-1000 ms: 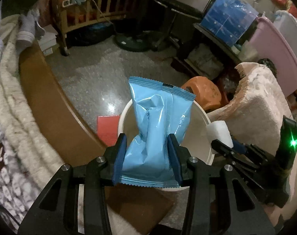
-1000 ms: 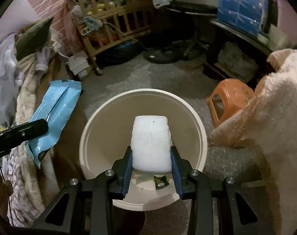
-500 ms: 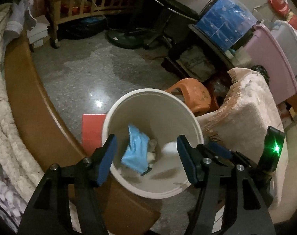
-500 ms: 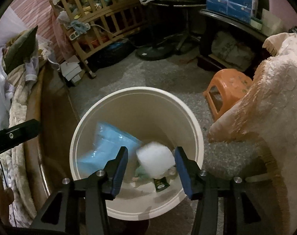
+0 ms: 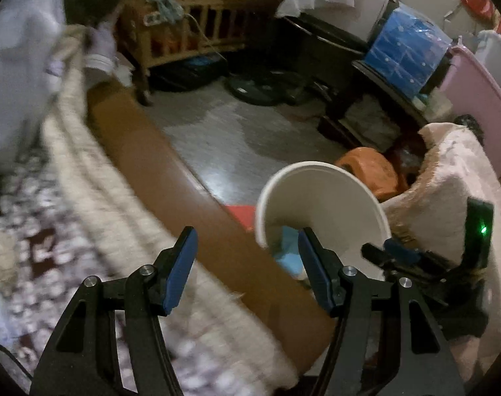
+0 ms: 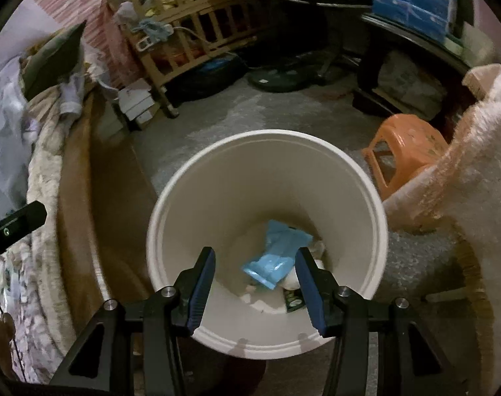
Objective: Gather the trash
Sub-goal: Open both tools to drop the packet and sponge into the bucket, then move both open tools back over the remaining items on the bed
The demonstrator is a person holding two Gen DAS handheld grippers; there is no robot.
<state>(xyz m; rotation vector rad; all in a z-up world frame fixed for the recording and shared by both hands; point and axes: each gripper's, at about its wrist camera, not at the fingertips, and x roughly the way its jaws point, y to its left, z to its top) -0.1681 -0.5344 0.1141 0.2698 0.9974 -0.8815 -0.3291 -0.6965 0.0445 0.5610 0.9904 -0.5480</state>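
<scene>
A white round bin [image 6: 217, 191] stands on the floor beside the bed. At its bottom lies a blue plastic wrapper [image 6: 276, 254], with a white lump [image 6: 291, 282] and small scraps beside it. My right gripper [image 6: 255, 280] hangs open above the bin's mouth, nothing between its fingers. My left gripper [image 5: 247, 264] is open and empty over the bed's brown edge [image 5: 171, 178], with the bin [image 5: 319, 198] to its right and a bit of the blue wrapper [image 5: 288, 254] showing inside. The right gripper [image 5: 375, 252] shows at the bin's right rim in the left wrist view.
A patterned blanket [image 5: 52, 217] covers the bed at the left. An orange stool [image 6: 405, 151] and a cream fleece-covered seat [image 6: 474, 171] stand right of the bin. A wooden crib [image 6: 191, 33], a fan base [image 6: 283, 79] and blue packs [image 5: 405, 49] line the far side. A red flat thing [image 5: 242, 213] lies by the bin.
Both grippers opened: the blue wrapper and the white lump fell into the bin. The left gripper then swung left, from over the bin to over the bed's edge.
</scene>
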